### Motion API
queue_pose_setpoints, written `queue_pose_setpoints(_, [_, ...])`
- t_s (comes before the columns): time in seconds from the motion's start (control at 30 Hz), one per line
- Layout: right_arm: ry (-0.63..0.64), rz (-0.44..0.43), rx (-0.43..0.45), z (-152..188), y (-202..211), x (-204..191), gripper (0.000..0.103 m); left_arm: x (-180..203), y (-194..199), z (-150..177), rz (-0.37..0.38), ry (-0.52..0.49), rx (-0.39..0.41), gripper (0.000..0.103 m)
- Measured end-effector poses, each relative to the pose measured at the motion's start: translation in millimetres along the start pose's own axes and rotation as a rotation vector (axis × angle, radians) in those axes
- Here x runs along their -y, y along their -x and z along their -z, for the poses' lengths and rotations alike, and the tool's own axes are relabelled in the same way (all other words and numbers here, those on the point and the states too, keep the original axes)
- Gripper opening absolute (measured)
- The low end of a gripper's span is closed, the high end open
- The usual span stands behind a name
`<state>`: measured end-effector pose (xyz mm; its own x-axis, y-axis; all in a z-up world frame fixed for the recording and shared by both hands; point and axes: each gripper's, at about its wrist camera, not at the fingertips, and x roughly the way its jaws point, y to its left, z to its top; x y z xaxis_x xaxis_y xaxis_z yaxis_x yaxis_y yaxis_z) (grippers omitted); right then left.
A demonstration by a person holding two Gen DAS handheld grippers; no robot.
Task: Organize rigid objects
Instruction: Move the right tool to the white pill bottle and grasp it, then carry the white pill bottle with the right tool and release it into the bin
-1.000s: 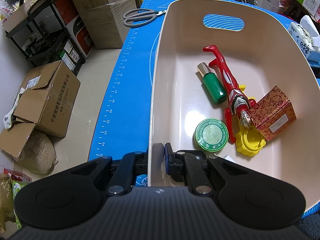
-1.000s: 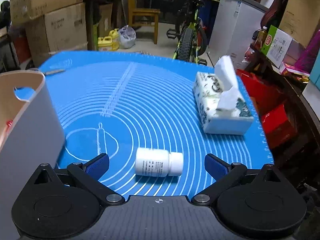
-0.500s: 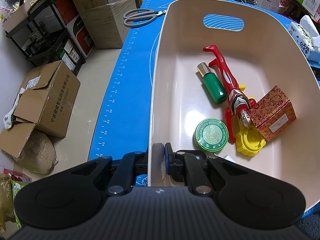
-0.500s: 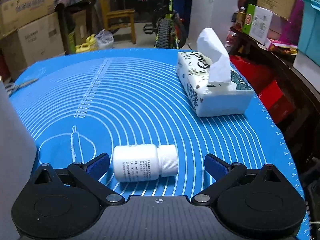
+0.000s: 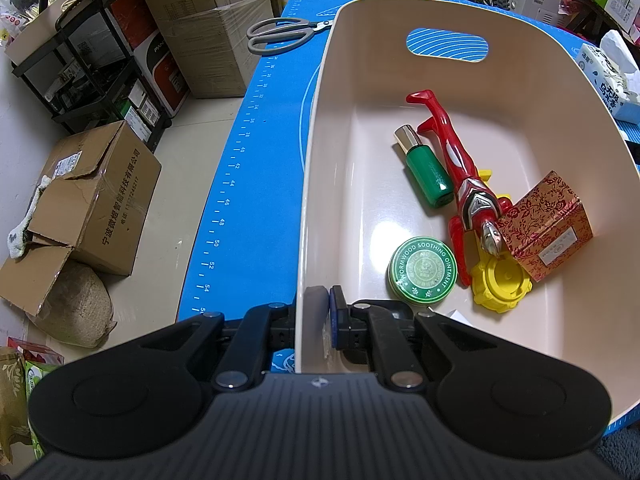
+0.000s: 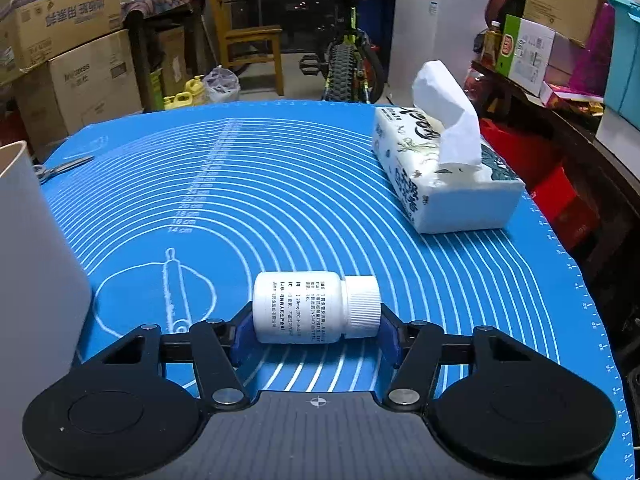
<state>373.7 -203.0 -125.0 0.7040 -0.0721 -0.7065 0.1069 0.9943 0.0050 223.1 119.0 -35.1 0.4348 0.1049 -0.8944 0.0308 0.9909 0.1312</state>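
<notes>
Now the right claw (image 6: 316,330) has clamped the white bottle (image 6: 316,307); left claw (image 5: 318,316) still pinches the basin (image 5: 308,200).

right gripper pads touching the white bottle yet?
Touching. The right wrist view shows the right gripper with its blue pads pressed against both ends of the white bottle, base and cap, with no gap.

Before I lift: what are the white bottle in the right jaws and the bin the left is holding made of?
White bottle: looks like matte opaque plastic, with a ribbed screw cap and printed text on the body. Bin: apparently smooth, glossy molded plastic, cream inside; its floor reflects the light and a handle slot is cut in the far wall.
</notes>
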Motion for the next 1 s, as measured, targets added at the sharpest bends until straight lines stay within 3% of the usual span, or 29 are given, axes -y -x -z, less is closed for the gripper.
queue_pose_setpoints(0.63, [0.012,-0.047,0.114,-14,72,4,0.064,-1,0,0,0.000,0.002,-0.002,0.013])
queue_pose_setpoints(1.0, [0.022,-0.137,0.188,-23,125,-26,0.064,0,0,0,-0.001,0.001,-0.001,0.013])
